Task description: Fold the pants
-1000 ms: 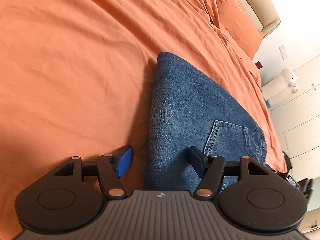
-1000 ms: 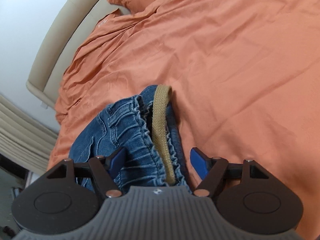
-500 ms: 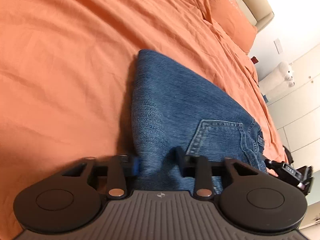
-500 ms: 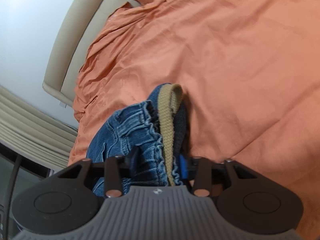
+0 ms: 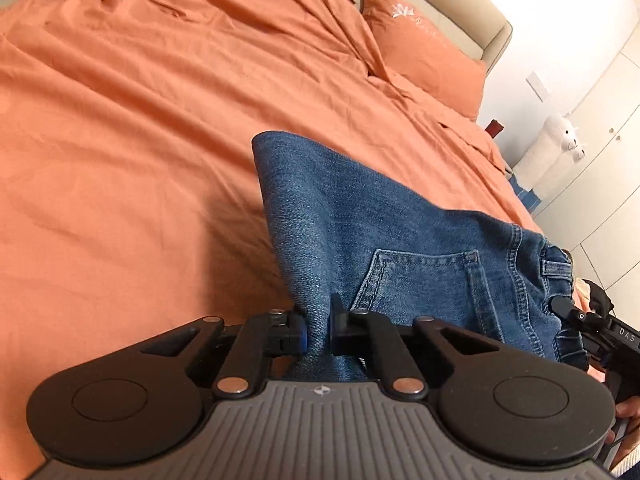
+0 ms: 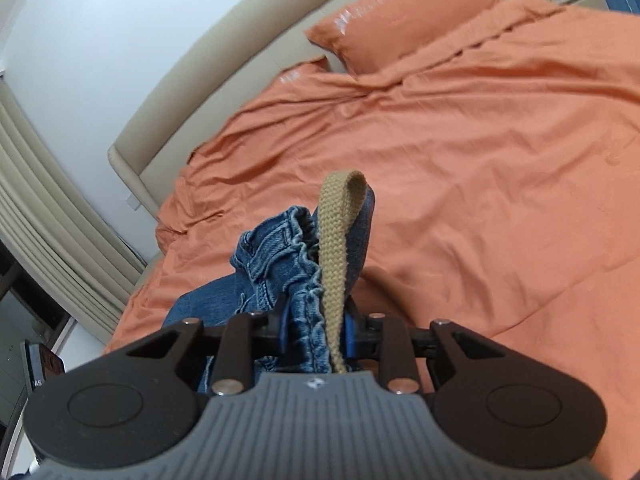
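The left gripper (image 5: 318, 330) pinches a thin fold of the jeans (image 5: 400, 236) above the orange bed (image 5: 120, 140); the right gripper (image 6: 316, 334) is closing on the bunched waistband (image 6: 304, 280). That thin pinch could slip, dropping one side crooked.
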